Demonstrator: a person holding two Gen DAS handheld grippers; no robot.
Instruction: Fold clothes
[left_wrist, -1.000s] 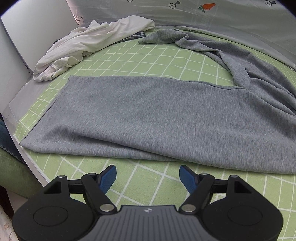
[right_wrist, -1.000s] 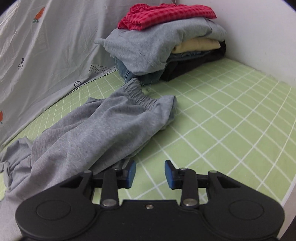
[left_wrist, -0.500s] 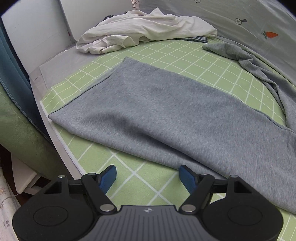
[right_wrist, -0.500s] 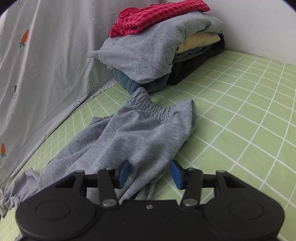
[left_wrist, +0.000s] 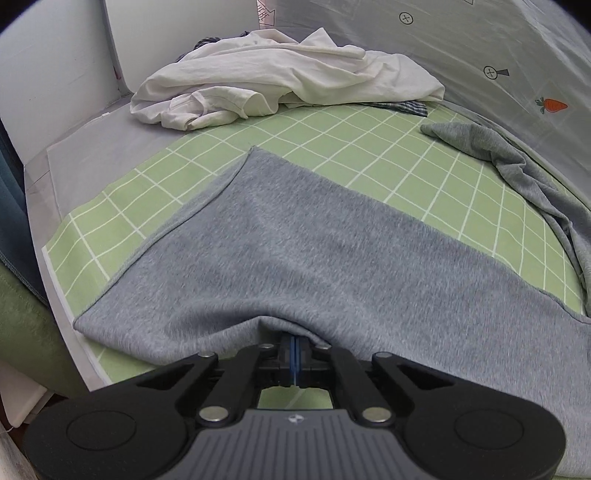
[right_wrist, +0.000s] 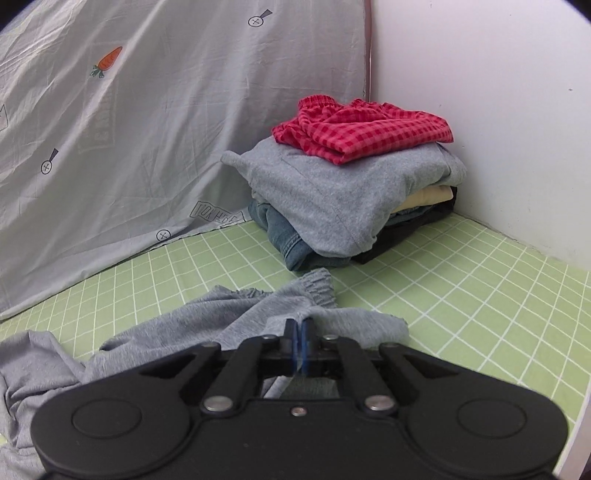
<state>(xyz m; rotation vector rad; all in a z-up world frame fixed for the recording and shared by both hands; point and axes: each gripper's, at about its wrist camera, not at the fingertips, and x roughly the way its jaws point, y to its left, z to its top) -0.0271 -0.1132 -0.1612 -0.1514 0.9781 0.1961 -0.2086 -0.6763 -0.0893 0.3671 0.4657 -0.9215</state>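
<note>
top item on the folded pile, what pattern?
Red checked cloth garment, a gingham-style check; clearest in the right wrist view.

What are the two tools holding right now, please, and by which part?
Both hold the grey sweatpants. The left tool pinches the near edge of a flat leg; the right tool pinches fabric just below the elastic waistband.

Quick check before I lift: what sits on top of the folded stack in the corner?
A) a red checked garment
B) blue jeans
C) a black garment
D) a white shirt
A: in the right wrist view the red checked garment lies on top of the folded stack, above a grey garment, with denim and black items lower down.
</note>
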